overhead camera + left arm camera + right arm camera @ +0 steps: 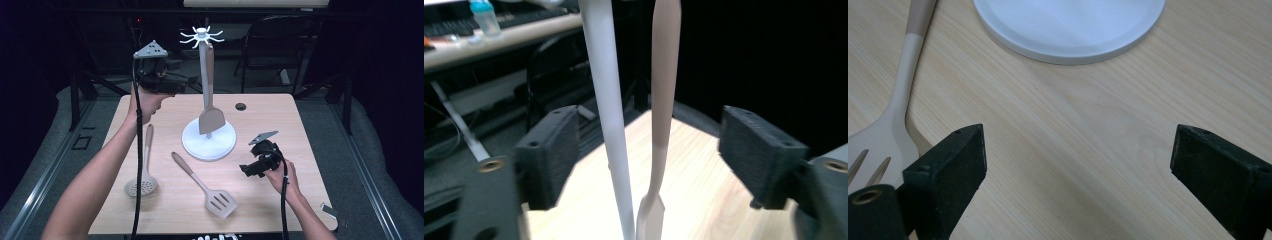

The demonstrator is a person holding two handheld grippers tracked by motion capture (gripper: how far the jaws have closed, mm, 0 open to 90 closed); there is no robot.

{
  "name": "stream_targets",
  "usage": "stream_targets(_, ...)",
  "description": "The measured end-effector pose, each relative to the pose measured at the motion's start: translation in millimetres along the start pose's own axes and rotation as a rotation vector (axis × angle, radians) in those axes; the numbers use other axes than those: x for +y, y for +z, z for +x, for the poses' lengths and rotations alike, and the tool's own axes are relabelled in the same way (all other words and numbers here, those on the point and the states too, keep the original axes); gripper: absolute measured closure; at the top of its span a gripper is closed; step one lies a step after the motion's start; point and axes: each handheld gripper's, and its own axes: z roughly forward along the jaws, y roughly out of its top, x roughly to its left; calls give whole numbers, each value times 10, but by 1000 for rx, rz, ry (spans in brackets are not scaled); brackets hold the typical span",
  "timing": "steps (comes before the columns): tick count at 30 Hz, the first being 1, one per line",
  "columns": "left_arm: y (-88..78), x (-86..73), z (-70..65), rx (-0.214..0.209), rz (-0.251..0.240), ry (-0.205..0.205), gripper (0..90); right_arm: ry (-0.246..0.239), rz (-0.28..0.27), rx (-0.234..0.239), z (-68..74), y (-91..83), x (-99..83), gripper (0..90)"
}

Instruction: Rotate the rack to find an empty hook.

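Beige spatula (210, 107) hangs on white rack (202, 70), one of three done | left gripper (182, 85) released, jaws wide beside its handle | right gripper (246, 170) spread, empty | slotted turner (207, 187), skimmer (144, 172) lie on table (280, 120), unhung.

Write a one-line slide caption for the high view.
Left gripper, jaws open, held up beside a spatula hanging on a white rack, while the right gripper rests low over the table.

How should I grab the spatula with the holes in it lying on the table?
Probably by its handle, coming straight down from above. The slotted spatula lies flat, so only its top is free, and the slim handle would fit between jaws better than the wide blade.
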Motion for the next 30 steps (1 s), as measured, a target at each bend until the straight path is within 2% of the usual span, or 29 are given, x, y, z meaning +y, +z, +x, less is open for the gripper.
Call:
stream_targets(2, -2, 28, 2, 15, -11, -15, 361, 3, 8, 0, -10, -3, -6, 80)
stream_targets(5, -27, 97, 12, 39, -41, -11, 495, 4, -1, -10, -12, -11, -11, 86)
stream_targets(6, -31, 119, 14, 50, -50, -12, 564, 5, -2, -9, -13, -14, -10, 86)
stream_targets(9, -31, 183, 25, 79, -59, -19, 692, 6, 0, -9, -7, -8, -9, 87)
stream_targets(13, -25, 262, 28, 123, -53, 1, 799, -4, 4, -5, -2, -2, -2, 87)
stream_targets(18, -1, 331, 77, 155, -63, -5, 854, -6, 6, -5, -3, -6, -4, 87)
stream_targets(22, 33, 363, 106, 166, -63, -17, 869, -1, 2, -6, -1, -8, -8, 87)
stream_targets(30, 72, 388, 102, 186, -52, -8, 880, -7, 10, -8, -6, -23, -10, 88)
